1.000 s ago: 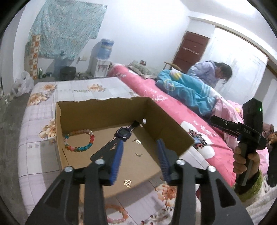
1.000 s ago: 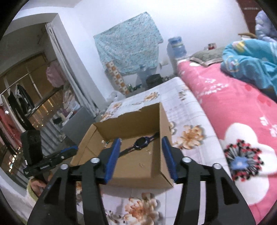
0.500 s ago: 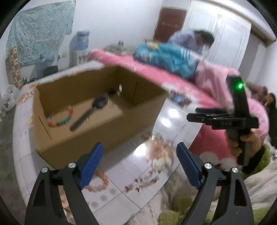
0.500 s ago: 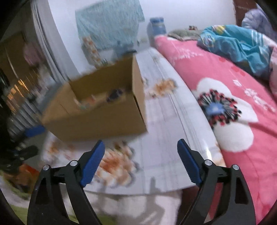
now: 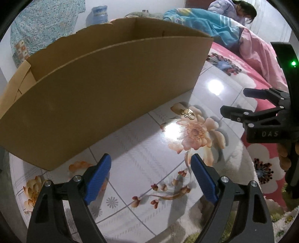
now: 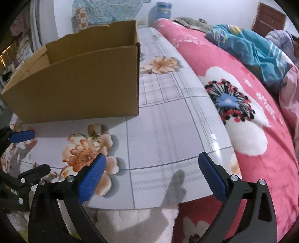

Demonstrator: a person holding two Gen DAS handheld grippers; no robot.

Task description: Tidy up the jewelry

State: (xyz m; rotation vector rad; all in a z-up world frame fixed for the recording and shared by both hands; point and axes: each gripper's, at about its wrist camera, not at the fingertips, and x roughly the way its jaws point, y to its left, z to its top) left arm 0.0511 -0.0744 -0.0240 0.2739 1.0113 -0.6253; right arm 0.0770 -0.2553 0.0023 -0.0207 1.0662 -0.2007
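A cardboard box [image 5: 104,89] stands on the floral tablecloth [image 5: 145,157]; only its near wall shows, so its inside is hidden in both views. A small gold jewelry piece [image 5: 188,113] lies on a printed flower just in front of the box, and it shows as the gold piece [image 6: 96,137] in the right wrist view. My left gripper [image 5: 150,162] is open over bare cloth, short of the gold piece. My right gripper [image 6: 151,160] has its jaws opening, with nothing between them, and the gold piece lies ahead to its left. Each gripper appears at the edge of the other's view.
The table's near edge [image 6: 168,203] runs just under the right gripper, with a white fluffy cover below. A pink flowered blanket [image 6: 252,115] borders the table on the right. A person [image 5: 241,9] sits far back by a blue quilt [image 6: 257,46].
Both grippers sank toward the table and tipped downward, and their jaws spread wide. The box's inside, with the watch and bead bracelet, passed out of sight behind its near wall.
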